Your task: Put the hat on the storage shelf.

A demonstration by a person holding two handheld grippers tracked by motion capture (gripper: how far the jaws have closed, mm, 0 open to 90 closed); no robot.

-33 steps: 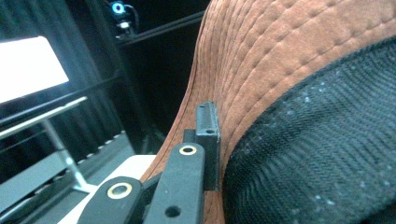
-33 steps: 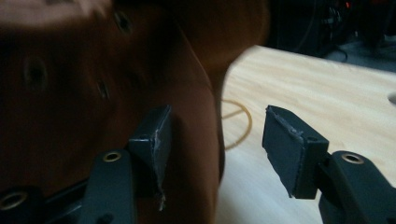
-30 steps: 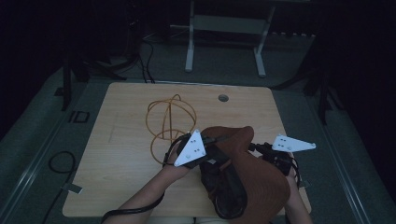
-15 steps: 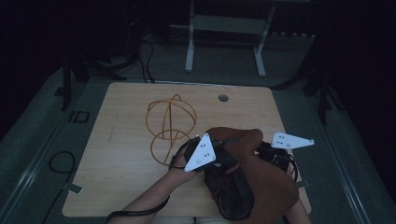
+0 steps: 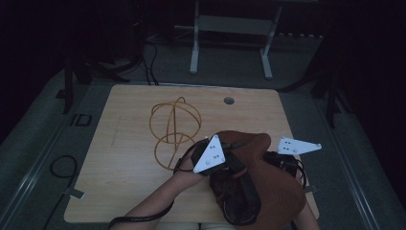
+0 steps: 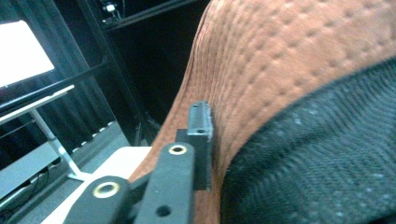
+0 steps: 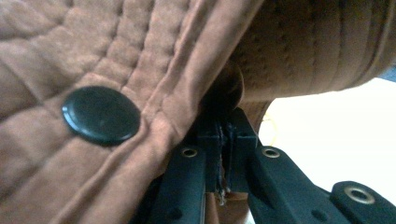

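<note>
When looked down on from the high view, shows a pale wooden counter (image 5: 124, 191) in a dim room. Bears a rust-brown quilted jacket (image 5: 273, 187) at its near right corner, bunched and lifted off the surface, black lining (image 5: 234, 201) turned up toward the near edge. Lies partly over both forearms there.

Further left and toward the middle, rests an orange wire frame (image 5: 174, 129) of crossed hoops, just beside the jacket's left side and close to the left hand (image 5: 189, 167).

Next, the left claw (image 6: 210, 135): in the left gripper view, pressed with one black pad flat against the brown quilting where it meets the lining, the other jaw hidden under the cloth. Has just been easing apart a little, yet pinches the jacket with fabric between.

Then the right claw (image 7: 224, 140): in the right gripper view, brought together on the jacket's stitched hem, a thin fold nipped between the two pads. Has just been closing onto that fold.

Just left of that grip, sits a round black button (image 7: 101, 115) on the quilted front.

Smallest, at the counter's far edge, a round cable hole (image 5: 229, 100), well apart from the jacket.
</note>
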